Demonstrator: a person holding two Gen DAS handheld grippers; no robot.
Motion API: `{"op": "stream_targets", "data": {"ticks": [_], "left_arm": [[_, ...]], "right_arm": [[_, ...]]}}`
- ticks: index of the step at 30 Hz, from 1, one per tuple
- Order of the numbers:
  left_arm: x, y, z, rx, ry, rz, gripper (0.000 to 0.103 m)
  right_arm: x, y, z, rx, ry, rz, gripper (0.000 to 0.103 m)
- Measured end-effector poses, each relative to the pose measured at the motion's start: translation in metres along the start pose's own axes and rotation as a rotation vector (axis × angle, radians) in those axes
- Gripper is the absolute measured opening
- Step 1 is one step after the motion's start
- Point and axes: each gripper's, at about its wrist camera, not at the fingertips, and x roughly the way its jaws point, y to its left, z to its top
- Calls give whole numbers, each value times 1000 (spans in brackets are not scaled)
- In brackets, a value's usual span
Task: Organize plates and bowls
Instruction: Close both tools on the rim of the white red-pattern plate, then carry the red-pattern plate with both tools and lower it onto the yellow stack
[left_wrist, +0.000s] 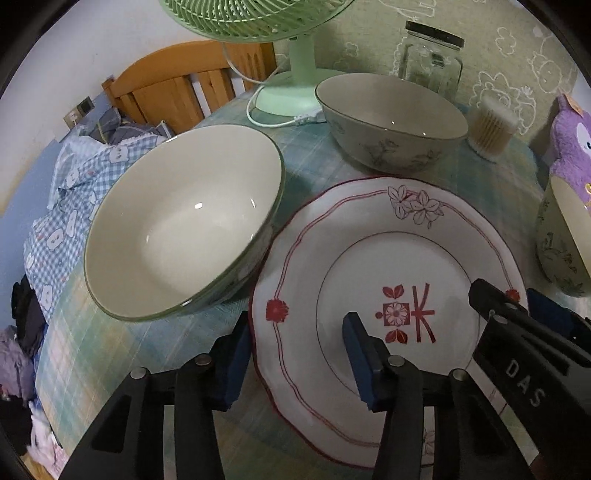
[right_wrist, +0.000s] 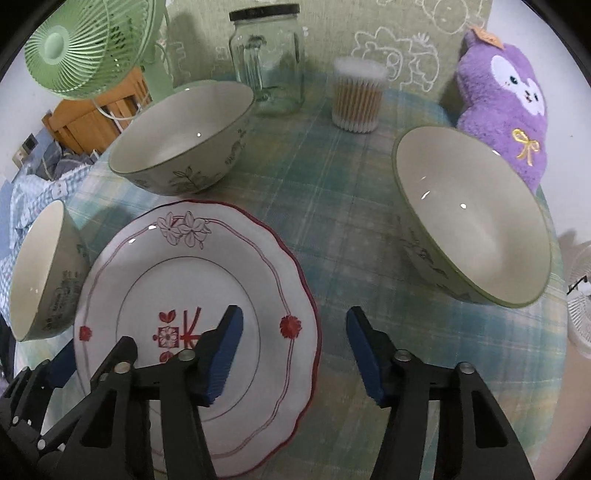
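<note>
A round counter (right_wrist: 332, 206) under a green plaid cloth carries one plate and three bowls, none of them stacked yet. The scalloped white plate (left_wrist: 369, 258), trimmed in red with a red motif at its centre, lies flat at the near edge, and both tools straddle its rim from opposite sides. The left hand-held gripper (left_wrist: 295, 354) stands wide open with nothing in it, one blue pad outside the plate's left rim and the other over the plate's well. The right hand-held gripper (right_wrist: 293, 349) is spread just as wide and just as empty, its inner pad above the plate and its outer pad over bare cloth past the right rim. Each tool looks equally near the plate, which lies directly ahead of and between them; a round thing, it offers no long axis, only a rim to pinch.

The left bowl (left_wrist: 181, 221) sits just beside the plate's left rim, close by the left tool. The far bowl (left_wrist: 391, 122) stands behind the plate, apart from it. The right bowl (right_wrist: 469, 221) sits well apart from the plate, ahead of the right tool.

Behind them stand one green fan (left_wrist: 280, 55), one purple plush toy (right_wrist: 506, 107), one lidded glass jar (right_wrist: 269, 59) and one tub of cotton swabs (right_wrist: 358, 96).
</note>
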Motion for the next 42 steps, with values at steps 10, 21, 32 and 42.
{"op": "stream_targets", "data": {"ticks": [10,21,32,42], "left_arm": [[1,-1,2,24,1,1,47],[-5,-10,-9,153,-1,-34,45],[-4,-14,-6,177,-48,-13,45],[-23,-13,-1,181,-98,-60,42]], "right_arm": [[7,4,4,0,2,29,38],[-12,-11,-31,46,59,-3,36],[-8,-11,-23,61,35,-9,41],[-19,-12,-27,75,39,-31,41]]}}
